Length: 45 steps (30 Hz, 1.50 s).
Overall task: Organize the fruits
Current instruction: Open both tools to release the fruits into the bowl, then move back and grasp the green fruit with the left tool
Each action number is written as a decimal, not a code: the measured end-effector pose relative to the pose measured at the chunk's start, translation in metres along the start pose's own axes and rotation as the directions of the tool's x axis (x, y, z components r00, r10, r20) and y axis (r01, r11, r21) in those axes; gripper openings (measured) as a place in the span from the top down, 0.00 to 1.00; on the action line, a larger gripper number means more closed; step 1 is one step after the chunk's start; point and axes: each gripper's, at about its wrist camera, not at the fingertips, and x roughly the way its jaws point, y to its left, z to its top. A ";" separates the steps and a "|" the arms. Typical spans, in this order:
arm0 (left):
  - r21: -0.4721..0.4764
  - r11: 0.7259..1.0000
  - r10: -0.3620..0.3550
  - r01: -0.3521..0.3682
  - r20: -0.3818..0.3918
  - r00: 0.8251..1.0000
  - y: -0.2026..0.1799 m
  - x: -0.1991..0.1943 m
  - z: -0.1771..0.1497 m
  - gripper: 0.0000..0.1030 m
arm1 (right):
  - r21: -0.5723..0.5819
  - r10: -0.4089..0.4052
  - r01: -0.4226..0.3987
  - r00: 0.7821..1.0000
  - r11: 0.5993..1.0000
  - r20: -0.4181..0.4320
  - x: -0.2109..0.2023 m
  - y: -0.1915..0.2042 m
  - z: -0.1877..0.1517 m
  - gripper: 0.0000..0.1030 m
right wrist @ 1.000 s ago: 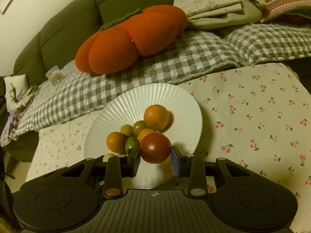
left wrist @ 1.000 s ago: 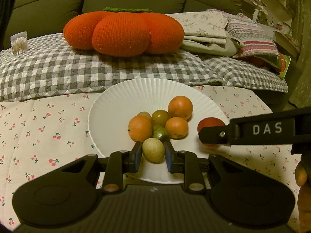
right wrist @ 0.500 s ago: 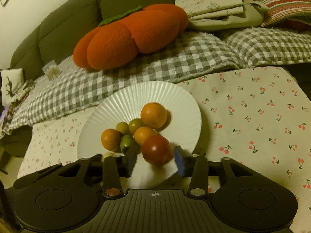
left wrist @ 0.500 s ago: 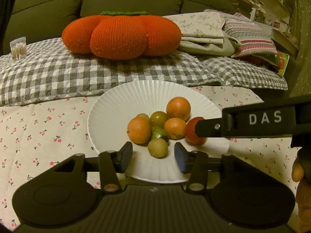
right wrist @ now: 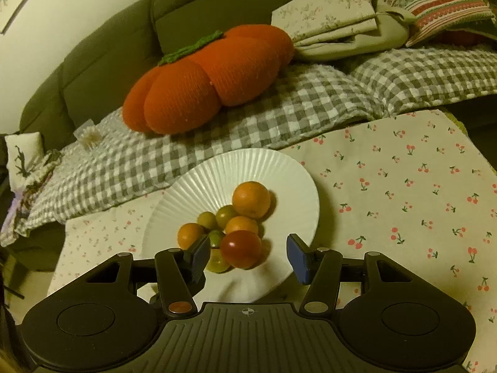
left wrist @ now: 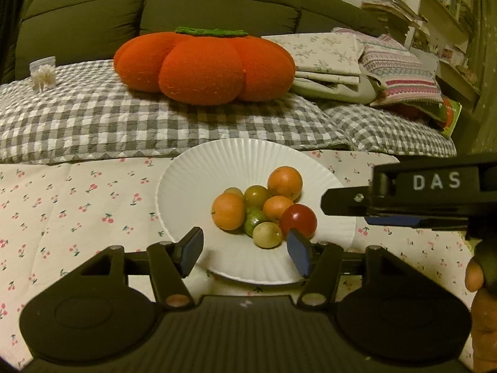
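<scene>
A white ribbed plate [left wrist: 198, 180] [right wrist: 279, 171] on the cherry-print cloth holds several fruits: oranges [left wrist: 284, 183] [right wrist: 251, 199], green ones, a yellowish one [left wrist: 267, 235] and a dark red one [left wrist: 298, 221] [right wrist: 241, 248]. My left gripper [left wrist: 245, 250] is open and empty just before the plate's near rim. My right gripper [right wrist: 247, 255] is open, and the red fruit lies free on the plate between its spread fingers. The right gripper's side also shows at the right of the left wrist view [left wrist: 403, 199].
Behind the plate lies a grey checked blanket [left wrist: 93, 118] with an orange pumpkin-shaped cushion [left wrist: 202, 65] [right wrist: 205, 77], folded linens [left wrist: 329, 59] and a green sofa back [left wrist: 155, 3]. The cherry-print cloth [right wrist: 403, 186] spreads to both sides of the plate.
Both grippers opened. The left let go of the yellowish fruit and the right let go of the red fruit; both now lie on the plate. Both grippers drew back slightly.
</scene>
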 end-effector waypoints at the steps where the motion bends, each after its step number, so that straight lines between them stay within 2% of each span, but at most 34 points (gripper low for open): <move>1: -0.006 1.000 0.002 -0.002 -0.001 1.000 0.002 -0.002 0.000 0.42 | 0.002 0.003 -0.003 1.000 1.000 0.000 -0.002 0.001 -0.001 0.48; 12: -0.108 0.994 0.032 -0.030 0.018 0.999 0.035 -0.040 -0.006 0.38 | 0.042 0.041 -0.041 0.999 0.998 0.000 -0.022 0.001 -0.007 0.46; 20: -0.208 0.978 0.037 -0.029 0.035 0.999 0.068 -0.071 -0.011 0.38 | 0.086 0.048 -0.052 0.998 0.995 0.042 -0.051 -0.010 -0.009 0.43; 28: -0.182 0.983 0.015 -0.022 -0.038 0.999 0.059 -0.078 -0.048 0.38 | 0.073 0.088 -0.088 0.996 0.993 0.009 -0.055 -0.003 -0.015 0.42; 33: -0.113 0.993 0.010 -0.021 -0.093 0.996 0.040 -0.065 -0.070 0.39 | 0.019 0.107 -0.107 0.994 0.994 -0.026 -0.051 0.014 -0.025 0.40; 36: -0.064 0.998 0.011 -0.017 -0.093 0.996 0.030 -0.058 -0.076 0.40 | -0.009 0.113 -0.113 0.992 0.994 -0.050 -0.046 0.023 -0.032 0.40; 39: -0.031 0.999 0.022 -0.025 -0.097 0.995 0.024 -0.048 -0.082 0.51 | -0.027 0.112 -0.114 0.991 0.993 -0.076 -0.040 0.028 -0.038 0.40; 42: -0.017 0.999 0.040 -0.042 -0.101 0.994 0.024 -0.040 -0.085 0.67 | -0.033 0.110 -0.114 0.989 0.993 -0.098 -0.033 0.031 -0.043 0.40; 45: -0.012 0.999 0.033 -0.034 -0.090 0.995 0.027 -0.042 -0.084 0.68 | -0.062 0.089 -0.096 0.990 0.993 -0.106 -0.027 0.034 -0.049 0.40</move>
